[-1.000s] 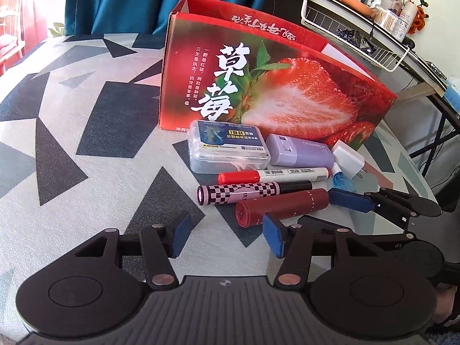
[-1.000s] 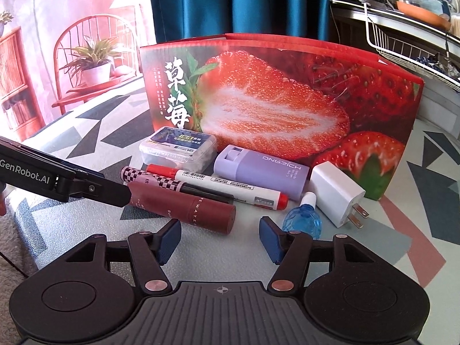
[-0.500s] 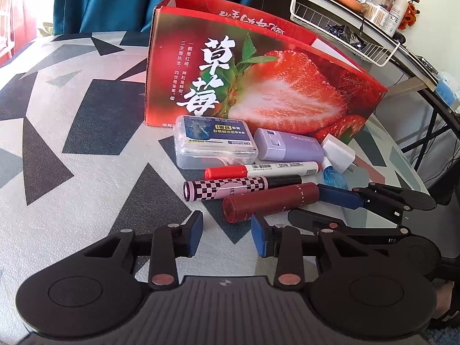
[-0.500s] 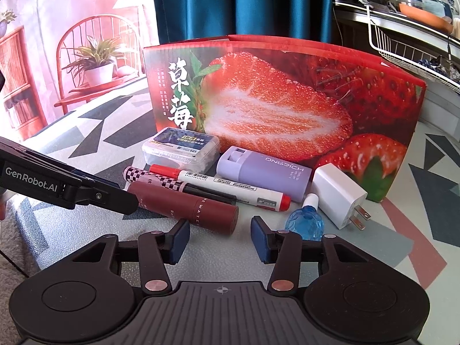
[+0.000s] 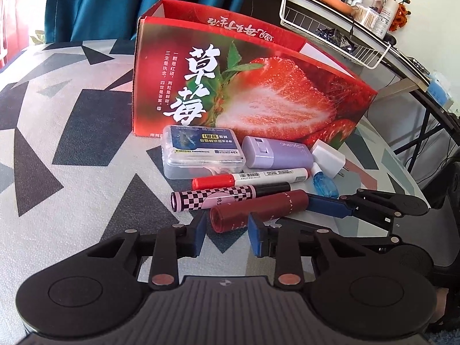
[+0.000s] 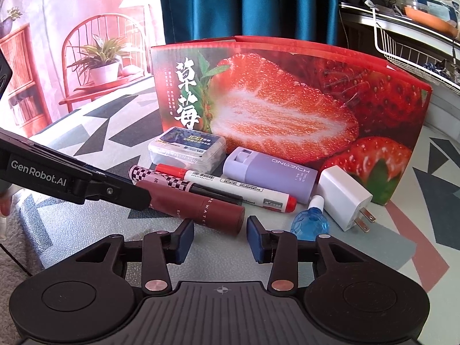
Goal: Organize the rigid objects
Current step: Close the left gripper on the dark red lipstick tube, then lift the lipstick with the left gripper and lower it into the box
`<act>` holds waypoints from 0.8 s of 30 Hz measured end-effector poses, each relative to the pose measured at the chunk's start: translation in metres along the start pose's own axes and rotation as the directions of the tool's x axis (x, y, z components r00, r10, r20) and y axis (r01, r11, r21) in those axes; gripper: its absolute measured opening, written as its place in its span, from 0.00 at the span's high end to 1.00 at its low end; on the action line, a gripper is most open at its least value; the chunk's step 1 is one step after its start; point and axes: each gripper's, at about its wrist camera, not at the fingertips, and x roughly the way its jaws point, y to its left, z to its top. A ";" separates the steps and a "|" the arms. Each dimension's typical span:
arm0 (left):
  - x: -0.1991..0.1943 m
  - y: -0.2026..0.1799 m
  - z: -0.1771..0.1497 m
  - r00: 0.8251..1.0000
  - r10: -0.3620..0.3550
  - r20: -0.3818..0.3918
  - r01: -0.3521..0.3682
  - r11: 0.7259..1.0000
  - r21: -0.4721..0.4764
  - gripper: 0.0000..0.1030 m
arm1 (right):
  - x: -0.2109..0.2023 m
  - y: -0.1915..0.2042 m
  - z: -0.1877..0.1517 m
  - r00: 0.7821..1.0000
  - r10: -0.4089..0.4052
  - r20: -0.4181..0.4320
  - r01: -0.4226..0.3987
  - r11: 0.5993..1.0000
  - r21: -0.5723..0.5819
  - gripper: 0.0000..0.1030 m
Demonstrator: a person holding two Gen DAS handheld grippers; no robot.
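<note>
A dark red tube (image 5: 258,207) (image 6: 195,207) lies at the front of a row of small items on the patterned table. Its left end sits between the pads of my left gripper (image 5: 227,234), whose jaws are closing, with a sliver of gap still showing. Its right end lies between the tips of my right gripper (image 6: 220,237) (image 5: 304,214), also closing and still apart from it. Behind the tube lie a checkered pen (image 5: 218,199), a red-capped marker (image 5: 250,176), a clear plastic box (image 5: 201,149), a lilac case (image 5: 276,152), a white charger (image 5: 327,158) and a small blue bottle (image 5: 325,185).
A tall open strawberry-print carton (image 5: 258,92) (image 6: 287,100) stands right behind the items. Beyond the table's right edge are a white wire basket (image 5: 330,34) and a cluttered shelf. A blue curtain hangs at the back. The patterned tablecloth (image 5: 72,143) stretches away to the left.
Both grippers' jaws have narrowed around the ends of the dark red tube. The hands have hardly shifted and the items lie where they were.
</note>
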 end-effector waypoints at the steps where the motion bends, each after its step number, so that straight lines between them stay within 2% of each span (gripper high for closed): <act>1: 0.001 0.000 0.000 1.000 -0.004 -0.001 0.004 1.000 0.008 0.67 | 0.000 0.000 0.000 1.000 0.001 0.000 -0.001 1.000 -0.001 0.64; 6: 0.006 -0.006 0.000 1.000 0.002 -0.004 -0.002 0.999 0.041 0.67 | 0.000 0.002 0.000 1.000 0.004 0.001 -0.004 1.000 -0.009 0.69; 14: 0.003 -0.008 0.000 1.000 0.015 -0.002 -0.015 0.999 0.051 0.68 | -0.003 0.004 0.001 1.000 0.001 0.004 -0.001 1.000 -0.017 0.70; 24: -0.022 -0.028 0.027 0.996 0.008 0.093 -0.020 0.992 0.125 0.68 | -0.026 0.002 0.022 0.997 -0.044 0.071 0.045 0.999 -0.013 0.70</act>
